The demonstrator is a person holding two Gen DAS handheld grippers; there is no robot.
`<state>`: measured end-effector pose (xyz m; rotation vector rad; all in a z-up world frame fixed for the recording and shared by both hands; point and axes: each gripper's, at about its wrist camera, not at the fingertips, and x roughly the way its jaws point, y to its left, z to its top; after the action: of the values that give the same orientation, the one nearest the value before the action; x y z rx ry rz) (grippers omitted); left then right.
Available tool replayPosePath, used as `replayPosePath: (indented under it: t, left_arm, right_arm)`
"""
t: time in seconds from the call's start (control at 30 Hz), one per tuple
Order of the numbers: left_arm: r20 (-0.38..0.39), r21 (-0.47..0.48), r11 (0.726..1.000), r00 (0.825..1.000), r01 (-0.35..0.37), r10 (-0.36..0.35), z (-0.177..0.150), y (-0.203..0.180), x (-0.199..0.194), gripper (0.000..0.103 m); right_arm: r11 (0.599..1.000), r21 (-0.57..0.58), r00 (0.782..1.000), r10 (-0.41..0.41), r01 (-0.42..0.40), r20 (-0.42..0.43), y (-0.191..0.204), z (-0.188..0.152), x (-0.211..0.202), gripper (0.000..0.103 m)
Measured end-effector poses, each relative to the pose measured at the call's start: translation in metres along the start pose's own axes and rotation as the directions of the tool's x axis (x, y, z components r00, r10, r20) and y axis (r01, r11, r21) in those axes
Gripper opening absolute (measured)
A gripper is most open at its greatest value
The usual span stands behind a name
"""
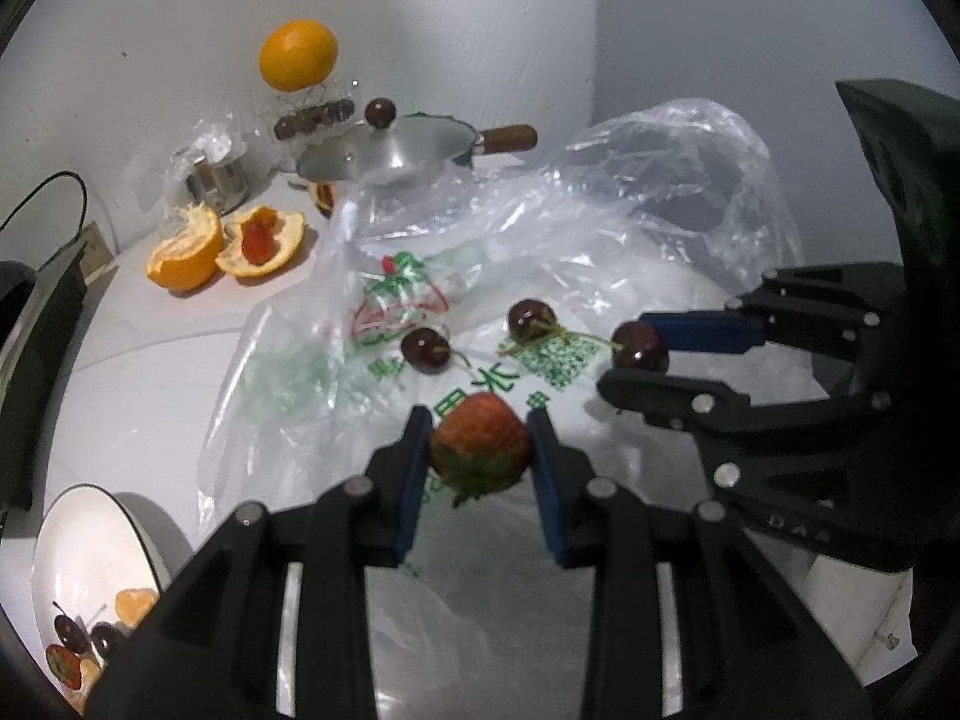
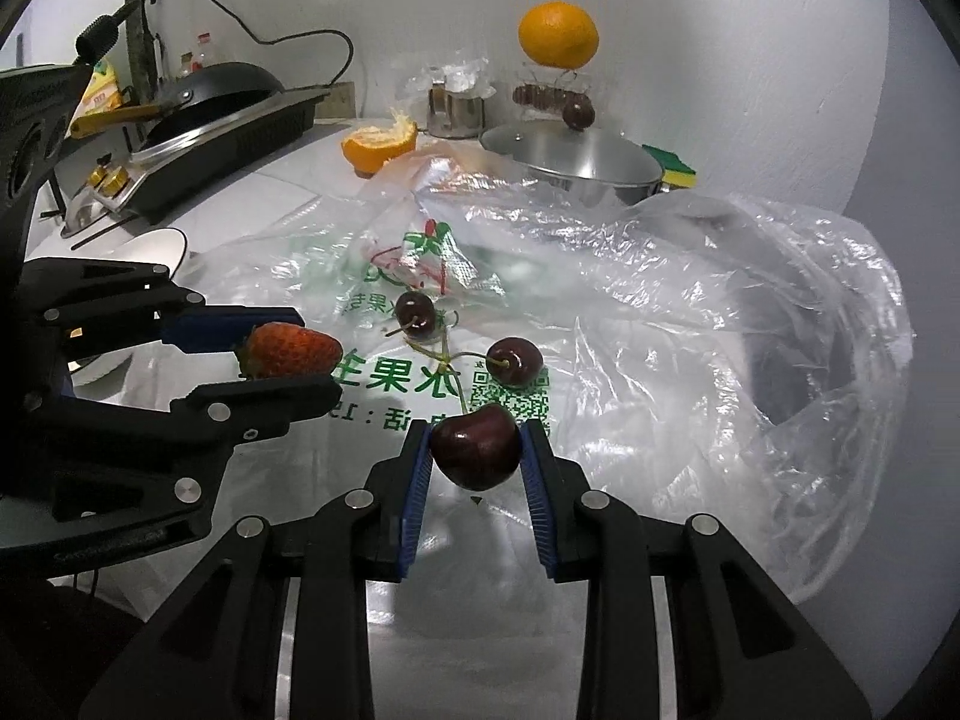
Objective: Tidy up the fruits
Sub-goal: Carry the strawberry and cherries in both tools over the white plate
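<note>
White countertop (image 2: 252,192) under a clear plastic bag (image 2: 690,300); left gripper (image 1: 480,450) clamps a strawberry (image 1: 480,447), right gripper (image 2: 476,450) a cherry (image 2: 476,447).

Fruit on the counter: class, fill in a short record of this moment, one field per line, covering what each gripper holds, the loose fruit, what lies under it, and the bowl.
left gripper: jaws shut on a strawberry
right gripper: jaws shut on a dark cherry
loose fruit: two cherries lying on the plastic bag, their stems tied to the held cherry's stem
surface under fruit: clear plastic bag with green print
white bowl: at lower left of the left wrist view, already holding cherries, a strawberry and orange pieces
background: whole orange, peeled orange halves, pot
</note>
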<state>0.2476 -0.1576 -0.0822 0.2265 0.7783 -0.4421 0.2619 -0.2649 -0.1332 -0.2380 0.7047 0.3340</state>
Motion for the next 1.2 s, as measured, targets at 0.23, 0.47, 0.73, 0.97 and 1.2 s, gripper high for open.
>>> replayPosePath:
  t: [0.23, 0.47, 0.73, 0.97, 1.2]
  left_arm:
    - [0.017, -0.001, 1.0, 1.0, 0.001, -0.001, -0.004, -0.002, -0.015, 0.033]
    - [0.029, 0.001, 1.0, 1.0, 0.001, -0.001, -0.009, -0.006, -0.026, 0.033]
    - [0.051, 0.005, 1.0, 0.999, -0.002, 0.002, -0.013, -0.012, -0.042, 0.033]
    - [0.069, 0.005, 1.0, 0.998, -0.002, 0.001, -0.018, -0.013, -0.058, 0.033]
    - [0.083, 0.001, 1.0, 0.997, -0.004, 0.004, -0.024, -0.011, -0.07, 0.033]
  right_arm:
    - [1.0, -0.004, 1.0, -0.007, 0.007, 0.016, 0.006, -0.005, -0.016, 0.032]
    - [1.0, -0.004, 1.0, -0.017, 0.017, 0.02, 0.012, -0.013, -0.029, 0.032]
    - [0.999, -0.005, 0.999, -0.032, 0.032, 0.04, 0.016, -0.018, -0.046, 0.032]
    - [0.999, -0.01, 0.997, -0.039, 0.04, 0.064, 0.023, -0.021, -0.064, 0.032]
    - [0.999, -0.017, 0.996, -0.044, 0.045, 0.075, 0.032, -0.022, -0.074, 0.032]
